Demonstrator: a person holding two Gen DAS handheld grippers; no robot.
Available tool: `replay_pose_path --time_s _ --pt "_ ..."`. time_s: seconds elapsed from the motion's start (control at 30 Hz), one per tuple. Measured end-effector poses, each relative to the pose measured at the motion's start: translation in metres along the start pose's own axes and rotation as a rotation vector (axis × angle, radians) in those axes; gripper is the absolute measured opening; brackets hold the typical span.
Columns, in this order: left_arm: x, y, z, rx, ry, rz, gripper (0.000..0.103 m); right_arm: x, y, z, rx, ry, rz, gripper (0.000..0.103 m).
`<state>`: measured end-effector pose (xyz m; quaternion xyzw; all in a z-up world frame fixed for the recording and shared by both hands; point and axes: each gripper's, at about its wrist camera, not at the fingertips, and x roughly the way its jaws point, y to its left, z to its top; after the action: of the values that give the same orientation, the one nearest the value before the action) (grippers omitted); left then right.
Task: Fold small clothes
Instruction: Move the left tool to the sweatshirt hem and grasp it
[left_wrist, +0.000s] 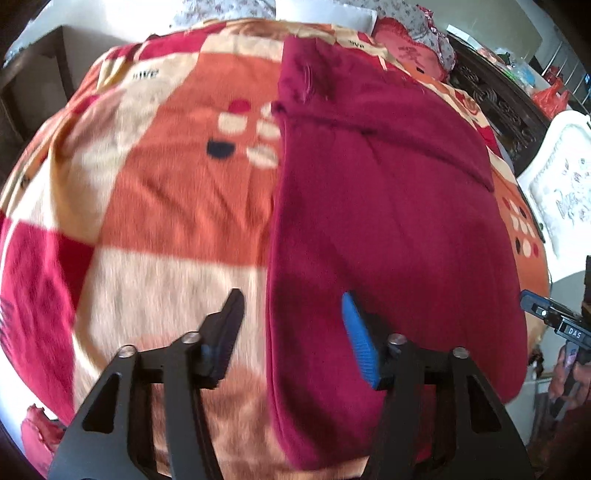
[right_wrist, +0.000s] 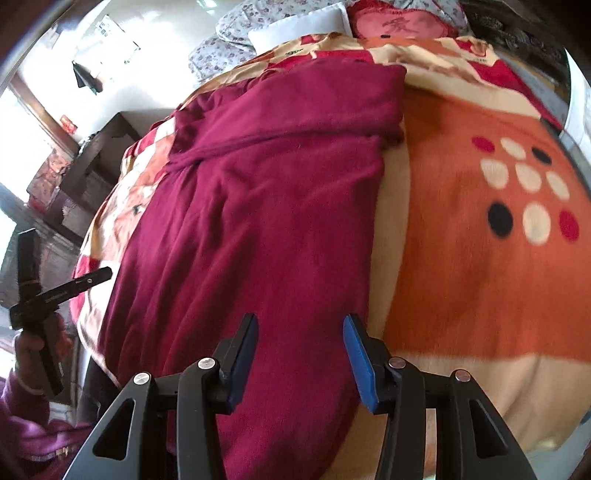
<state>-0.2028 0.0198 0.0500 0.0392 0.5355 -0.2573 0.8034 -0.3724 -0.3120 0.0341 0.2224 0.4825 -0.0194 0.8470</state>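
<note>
A dark red knit garment lies flat and lengthwise on an orange, cream and red blanket, with one part folded across its far end. My left gripper is open and empty, hovering over the garment's near left edge. In the right wrist view the garment fills the middle. My right gripper is open and empty above the garment's near right edge. The right gripper also shows at the right edge of the left wrist view, and the left gripper at the left of the right wrist view.
The blanket covers a bed. Pillows and a floral quilt lie at the head. A dark wooden cabinet stands on one side, dark carved furniture and a white cushion on the other.
</note>
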Motion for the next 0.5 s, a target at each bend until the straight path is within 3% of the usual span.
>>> replay_pose_path --time_s 0.13,0.37,0.5 --pt "-0.004 -0.002 -0.015 0.027 0.033 -0.011 0.058 -0.006 -0.001 -0.019 0.022 0.026 0.053 0.047" --pt "0.001 0.001 -0.036 0.026 0.110 -0.039 0.058 -0.015 0.000 -0.046 0.017 0.073 0.047 0.050" --pt "0.004 0.000 -0.042 0.022 0.122 -0.043 0.058 -0.011 -0.008 -0.062 0.068 0.116 0.092 0.051"
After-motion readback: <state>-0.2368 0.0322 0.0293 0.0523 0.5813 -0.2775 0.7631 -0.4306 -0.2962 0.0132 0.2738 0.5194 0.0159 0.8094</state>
